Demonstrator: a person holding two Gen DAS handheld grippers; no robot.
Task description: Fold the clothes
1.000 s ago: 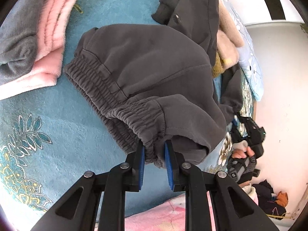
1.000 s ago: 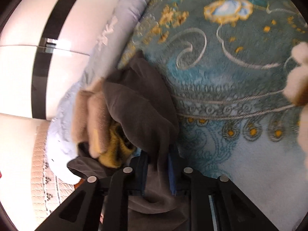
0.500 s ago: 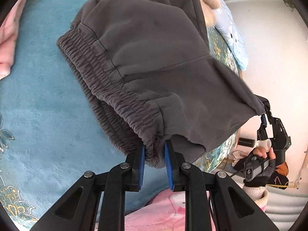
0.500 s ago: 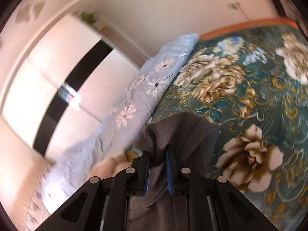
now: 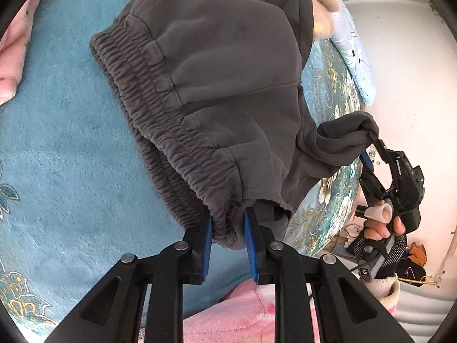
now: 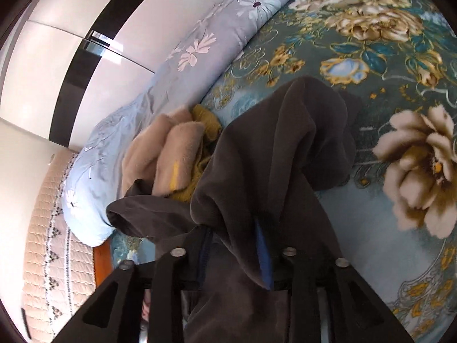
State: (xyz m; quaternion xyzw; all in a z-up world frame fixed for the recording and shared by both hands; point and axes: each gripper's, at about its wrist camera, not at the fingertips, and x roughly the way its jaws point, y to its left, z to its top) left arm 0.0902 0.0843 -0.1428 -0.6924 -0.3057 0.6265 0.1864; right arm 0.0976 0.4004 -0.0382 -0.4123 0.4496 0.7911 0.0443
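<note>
Dark grey sweatpants (image 5: 228, 65) with a ribbed elastic waistband lie partly lifted over the teal bed cover (image 5: 57, 157). My left gripper (image 5: 227, 225) is shut on the near corner of the waistband. At the right of the left wrist view, a person's hand (image 5: 382, 225) holds my right gripper (image 5: 370, 154) at the end of a pant leg. In the right wrist view the pant leg (image 6: 271, 148) drapes over my right gripper (image 6: 234, 240), whose blue pads (image 6: 262, 257) stand apart with loose cloth between them.
Pink fleece (image 5: 11, 57) lies at the far left and a pink floral cloth (image 5: 251, 308) beneath my left gripper. A beige fluffy garment (image 6: 171, 148) and a mustard one (image 6: 205, 117) sit by a light blue quilt (image 6: 200, 43). The bed edge drops off at the right.
The right gripper's jaws have spread apart while the leg cloth stays draped over them, and it has swung back toward the bed. The left gripper keeps its hold and has drawn the waistband nearer.
</note>
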